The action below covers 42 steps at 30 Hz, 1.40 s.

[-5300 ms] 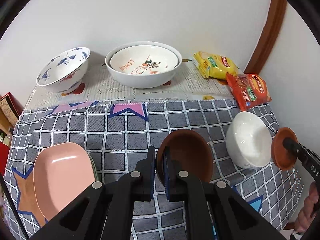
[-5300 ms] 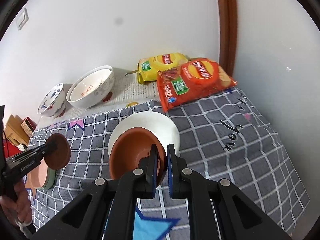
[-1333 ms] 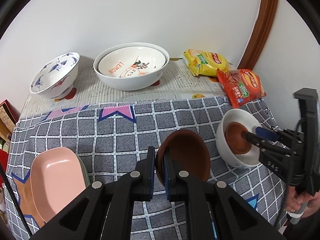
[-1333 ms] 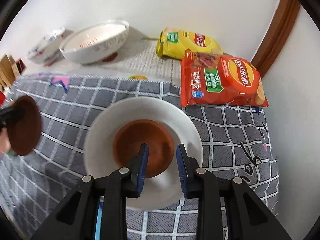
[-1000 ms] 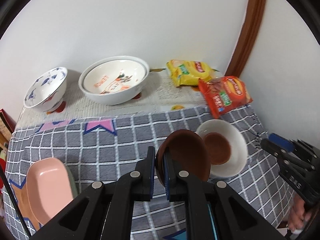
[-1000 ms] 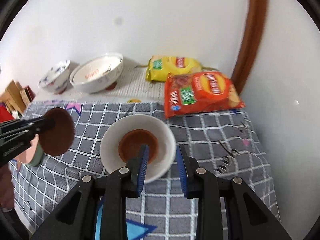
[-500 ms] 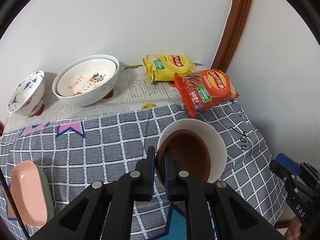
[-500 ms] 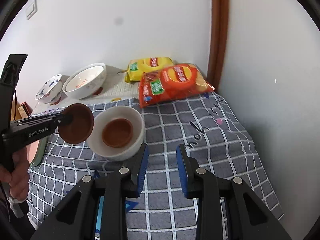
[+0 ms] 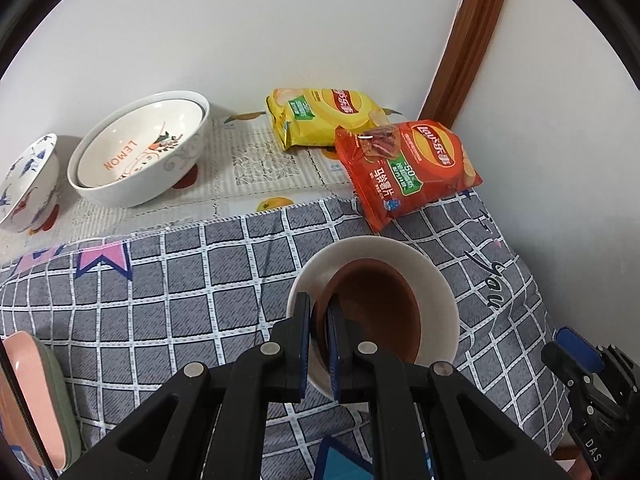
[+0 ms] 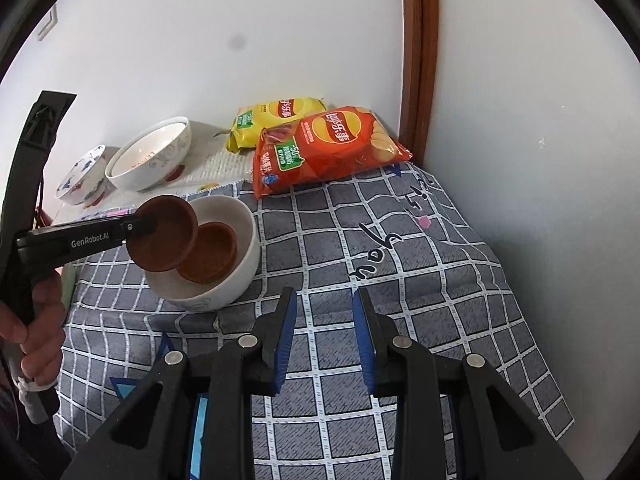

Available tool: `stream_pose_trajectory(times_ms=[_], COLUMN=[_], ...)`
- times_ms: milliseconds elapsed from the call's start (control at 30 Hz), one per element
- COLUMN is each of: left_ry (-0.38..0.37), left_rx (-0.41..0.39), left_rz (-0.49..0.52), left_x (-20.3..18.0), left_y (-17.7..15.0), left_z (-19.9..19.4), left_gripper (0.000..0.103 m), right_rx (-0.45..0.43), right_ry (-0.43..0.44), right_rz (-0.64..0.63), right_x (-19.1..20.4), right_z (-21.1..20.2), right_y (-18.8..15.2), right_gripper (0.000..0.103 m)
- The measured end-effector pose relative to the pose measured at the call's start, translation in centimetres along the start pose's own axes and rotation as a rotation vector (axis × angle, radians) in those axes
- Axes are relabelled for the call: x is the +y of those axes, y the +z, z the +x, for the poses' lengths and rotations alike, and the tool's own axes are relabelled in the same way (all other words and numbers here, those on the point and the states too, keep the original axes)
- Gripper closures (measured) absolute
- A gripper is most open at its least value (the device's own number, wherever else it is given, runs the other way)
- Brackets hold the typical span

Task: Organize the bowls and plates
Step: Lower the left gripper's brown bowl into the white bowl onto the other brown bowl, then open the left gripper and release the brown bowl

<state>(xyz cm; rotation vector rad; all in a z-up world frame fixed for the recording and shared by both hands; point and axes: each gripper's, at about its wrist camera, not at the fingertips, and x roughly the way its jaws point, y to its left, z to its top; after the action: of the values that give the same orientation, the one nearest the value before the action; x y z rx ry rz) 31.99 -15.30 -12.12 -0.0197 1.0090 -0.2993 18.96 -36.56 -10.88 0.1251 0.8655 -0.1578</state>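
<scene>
Legible text only:
- Large white bowl (image 9: 138, 158): "LEMON" in orange on the inner wall.
- Left gripper (image 10: 132, 229): "GenRobot.AI" in white on its side.
- Right gripper (image 9: 578, 360): "DAS" on its body.
- Grey checked tablecloth (image 10: 400, 248): script "you".
- Red chip bag (image 9: 406, 170): "50", Chinese characters.

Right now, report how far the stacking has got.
Done: one brown dish lies inside the white bowl. In hand: the left gripper holds a second brown dish over that bowl. Left: setting it in; right gripper is open, empty.
</scene>
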Motion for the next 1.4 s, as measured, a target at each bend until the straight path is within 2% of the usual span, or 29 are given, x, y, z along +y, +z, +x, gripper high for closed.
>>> stream_pose_trajectory(times_ms=[467,1400], left_ry=[-0.002,0.009], left_rx=[0.024,0.028], left_rz=[0.006,0.029], left_x=[-0.5,-0.8], left_y=[0.3,0.2], left_z=[2.0,3.2], left_gripper=[0.095,0.095], right_rx=[0.018,0.038], right_ry=[0.0,0.0], right_rz=[0.031,0.042], right_x=[-0.4,-0.7], right_z=[1.3,1.7], right_y=[-0.6,-0.9], right_gripper=[0.074,0.074])
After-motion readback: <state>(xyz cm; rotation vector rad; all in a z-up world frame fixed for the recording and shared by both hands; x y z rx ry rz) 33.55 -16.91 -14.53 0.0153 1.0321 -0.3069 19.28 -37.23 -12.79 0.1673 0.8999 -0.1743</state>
